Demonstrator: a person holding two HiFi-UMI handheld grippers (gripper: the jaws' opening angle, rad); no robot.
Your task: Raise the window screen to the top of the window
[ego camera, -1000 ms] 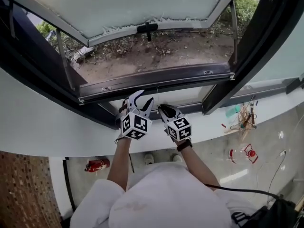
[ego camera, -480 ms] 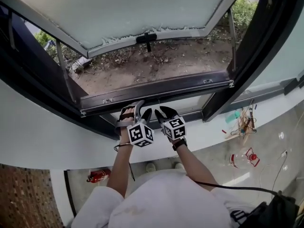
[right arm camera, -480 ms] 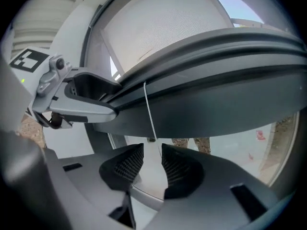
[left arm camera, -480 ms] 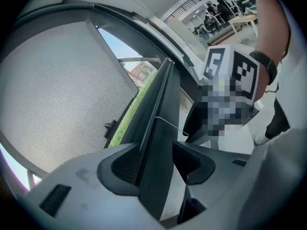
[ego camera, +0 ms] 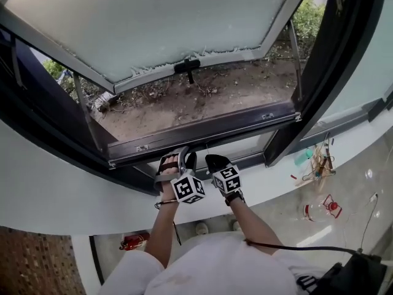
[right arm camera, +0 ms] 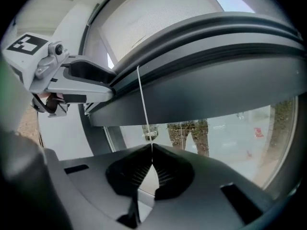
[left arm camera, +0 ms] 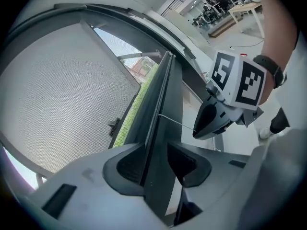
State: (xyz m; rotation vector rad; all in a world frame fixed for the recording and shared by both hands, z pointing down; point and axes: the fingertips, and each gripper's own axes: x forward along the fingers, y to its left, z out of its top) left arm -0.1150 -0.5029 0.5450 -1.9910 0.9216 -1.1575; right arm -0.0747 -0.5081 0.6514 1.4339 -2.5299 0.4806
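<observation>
The screen's dark bottom bar [ego camera: 202,131] lies low across the open window, just above the sill. My left gripper [ego camera: 178,158] has its jaws either side of that bar [left arm camera: 156,128], and they are closing with both pads [left arm camera: 128,166] against it. A thin white pull cord [right arm camera: 143,104] hangs from the bar. My right gripper [right arm camera: 151,152] is shut on the cord, which is pinched between its pads. In the head view the right gripper [ego camera: 215,160] sits just right of the left one, under the bar. The cord [left arm camera: 175,122] also runs to the right gripper's tip in the left gripper view.
The frosted window sash [ego camera: 153,23] is swung outward above, with a black handle [ego camera: 187,65] on its lower edge. Bare ground lies outside. A white sill [ego camera: 61,183] runs below the bar. A red fire extinguisher [ego camera: 135,241] lies on the floor.
Both hands have sunk slightly toward the sill. The left gripper has rolled, and its jaws now straddle the bar. The right gripper has closed on the cord.
</observation>
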